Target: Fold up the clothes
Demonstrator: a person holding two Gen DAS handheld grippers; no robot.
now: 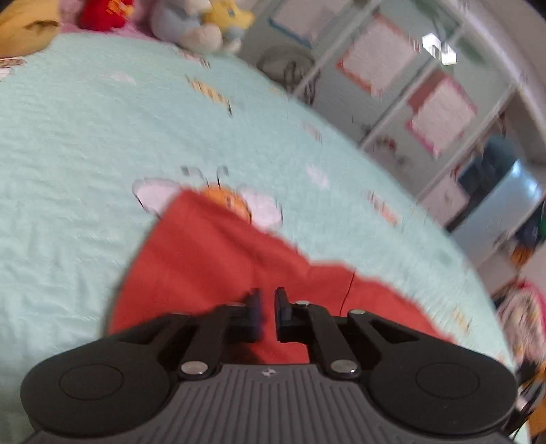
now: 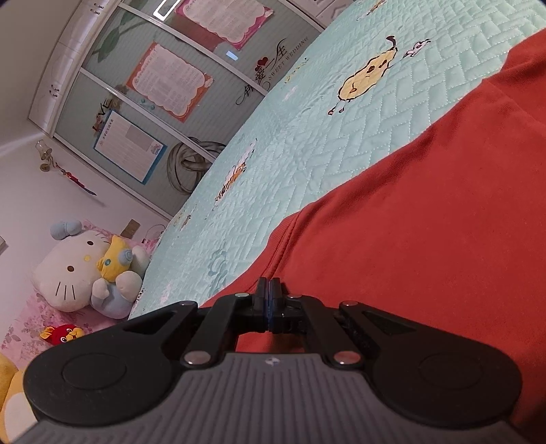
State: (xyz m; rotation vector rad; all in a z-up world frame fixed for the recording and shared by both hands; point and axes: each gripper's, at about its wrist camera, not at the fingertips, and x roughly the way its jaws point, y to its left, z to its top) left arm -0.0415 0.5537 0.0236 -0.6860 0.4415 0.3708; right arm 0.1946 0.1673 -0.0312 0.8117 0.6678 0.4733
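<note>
My left claw (image 1: 269,300) sits over the red garment (image 1: 211,259) with a narrow gap between its fingers; red cloth shows through that gap, but the picture is blurred and I cannot tell whether any fold is caught in it; I read it as slightly open and holding nothing I can confirm. The garment lies on the pale green quilt (image 1: 68,143) of the bed, its far corner covering part of a printed bee (image 1: 225,198); beyond the quilt's edge I see a cabinet with pink-bordered sheets (image 1: 440,116) on its doors, and soft toys (image 1: 191,24) at the far end of the bed.

My right claw (image 2: 269,287) has its fingers pressed together with no gap I can see; it is low over the garment (image 2: 426,222) close to a stitched hem, though whether cloth is pinched between the pads I cannot tell. The quilt (image 2: 307,153) stretches away on the left of that view; a white cat plush (image 2: 68,269) and a smaller yellow and blue toy (image 2: 114,266) rest beside it near the wall.
</note>
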